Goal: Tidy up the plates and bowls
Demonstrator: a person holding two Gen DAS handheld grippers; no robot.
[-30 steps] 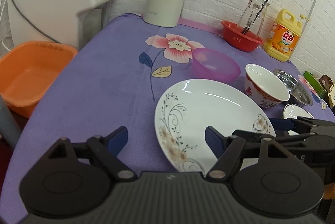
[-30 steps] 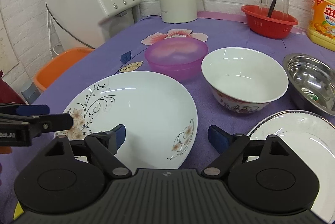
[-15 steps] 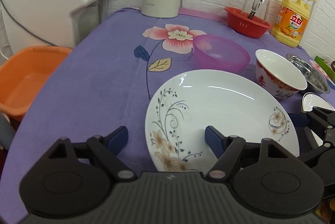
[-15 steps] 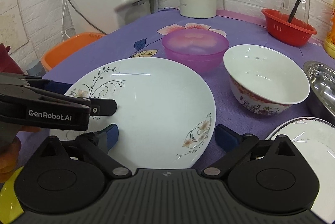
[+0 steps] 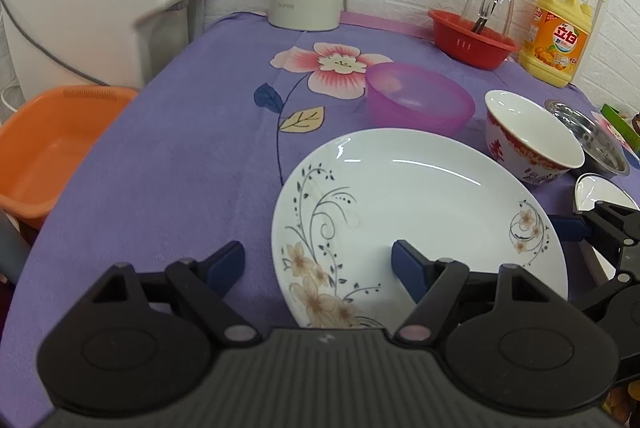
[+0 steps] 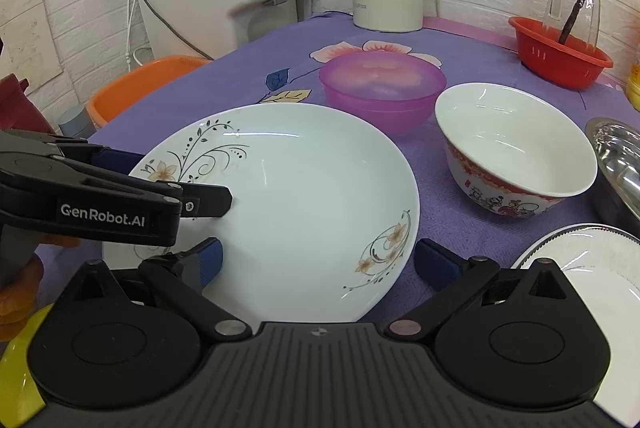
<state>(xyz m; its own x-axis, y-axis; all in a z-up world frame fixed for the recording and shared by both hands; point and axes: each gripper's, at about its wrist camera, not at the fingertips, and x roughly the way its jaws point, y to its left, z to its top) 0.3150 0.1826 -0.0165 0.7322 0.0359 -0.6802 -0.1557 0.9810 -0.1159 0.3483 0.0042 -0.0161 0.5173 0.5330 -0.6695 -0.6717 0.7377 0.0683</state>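
Both claws spread wide, flanking floral plate (image 5: pixel 420 212) at the surface's near edge: left claw (image 5: pixel 318 266) straddles its left rim, right claw (image 6: pixel 318 260) its right rim, likely readying a two-sided lift.

White plate (image 5: pixel 420 212) with floral sprigs, translucent pink bowl (image 5: pixel 420 98), red-patterned white bowl (image 6: pixel 514 144), flowered purple tablecloth (image 5: pixel 180 156).

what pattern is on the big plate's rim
White plate with black curling vines and pale peach flowers on two opposite sides of the rim; clearest in the right wrist view.
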